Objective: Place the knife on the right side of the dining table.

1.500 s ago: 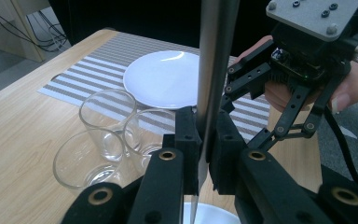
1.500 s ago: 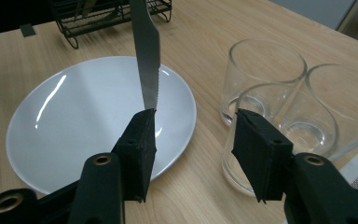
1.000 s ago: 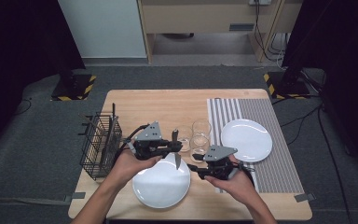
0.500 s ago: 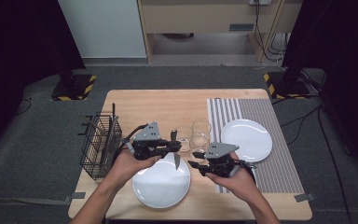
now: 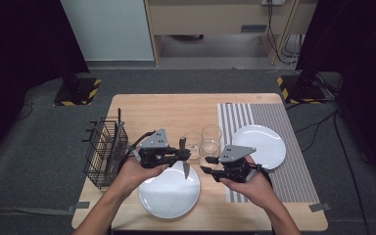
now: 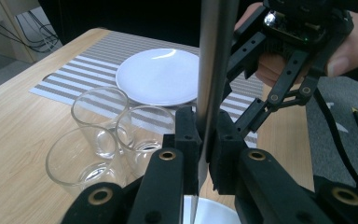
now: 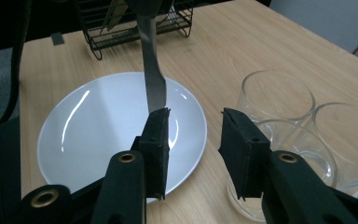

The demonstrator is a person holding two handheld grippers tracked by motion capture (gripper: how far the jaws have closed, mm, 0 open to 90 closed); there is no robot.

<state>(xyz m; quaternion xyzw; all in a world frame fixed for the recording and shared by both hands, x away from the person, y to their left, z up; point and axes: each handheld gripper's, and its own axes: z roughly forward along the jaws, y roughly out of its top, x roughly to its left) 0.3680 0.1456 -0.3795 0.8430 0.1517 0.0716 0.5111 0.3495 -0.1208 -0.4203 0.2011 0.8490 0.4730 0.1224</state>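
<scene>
The knife [image 5: 184, 155] hangs upright, blade down, clamped between the jaws of the left gripper [image 5: 182, 155], over the 12 o'clock edge of the near white plate [image 5: 169, 193] at the table's [image 5: 152, 110] front. In the left gripper view the blade [image 6: 213, 70] runs straight up through the closed pads. The right gripper [image 5: 207, 170] sits just to the knife's 3 o'clock, pointing at it; its jaws have been closing a little, yet they stand apart with nothing between them, the knife tip [image 7: 154, 91] just beyond the left pad. Three clear glasses [image 5: 210, 134] cluster at the knife's 1 o'clock. A second white plate [image 5: 262, 144] lies on the striped mat [image 5: 293, 171] at 3 o'clock, and a black wire basket [image 5: 104, 152] stands at 9 o'clock.
</scene>
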